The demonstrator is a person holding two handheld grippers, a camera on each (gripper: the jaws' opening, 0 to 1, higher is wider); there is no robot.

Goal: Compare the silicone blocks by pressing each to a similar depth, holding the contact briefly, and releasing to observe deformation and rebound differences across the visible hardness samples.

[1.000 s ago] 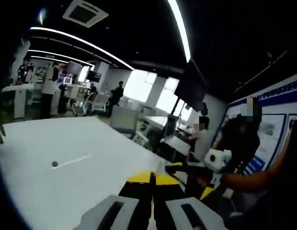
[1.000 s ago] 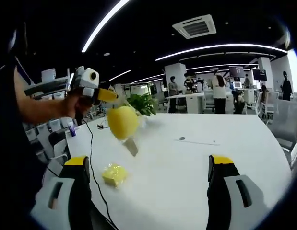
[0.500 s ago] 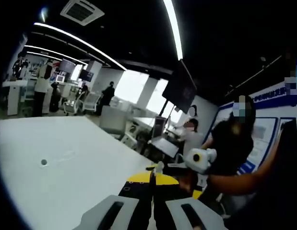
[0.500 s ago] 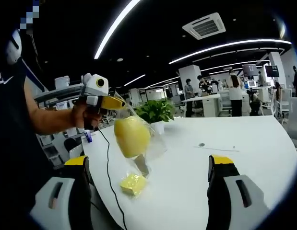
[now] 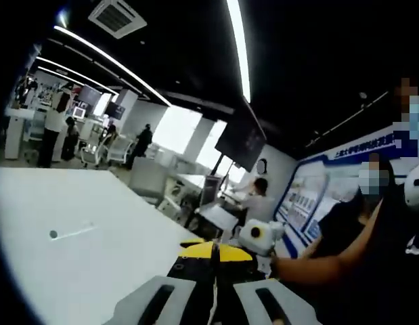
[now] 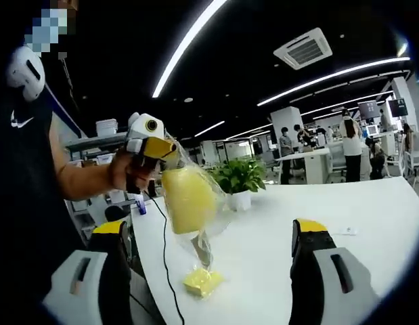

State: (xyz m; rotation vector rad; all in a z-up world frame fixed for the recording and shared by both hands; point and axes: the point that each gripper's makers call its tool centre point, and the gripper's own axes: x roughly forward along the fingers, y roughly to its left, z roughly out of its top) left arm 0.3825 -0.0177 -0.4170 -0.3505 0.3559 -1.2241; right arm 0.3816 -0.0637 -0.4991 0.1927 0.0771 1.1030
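Above the table [image 6: 263, 244], bagged yellow block [image 6: 189, 200] hides the left gripper [image 6: 170, 150] fingers

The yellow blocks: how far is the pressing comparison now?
Nothing shows as pressed yet. In hand: the left gripper is shut on a clear bag holding a yellow block, lifted above the table. The right gripper is open and empty. Left: a second yellow block lies on the table; pressing, holding and releasing remain.

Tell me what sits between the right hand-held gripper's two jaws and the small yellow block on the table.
In the right gripper view, nothing: only bare white table lies between the open right hand-held gripper and the small yellow block.
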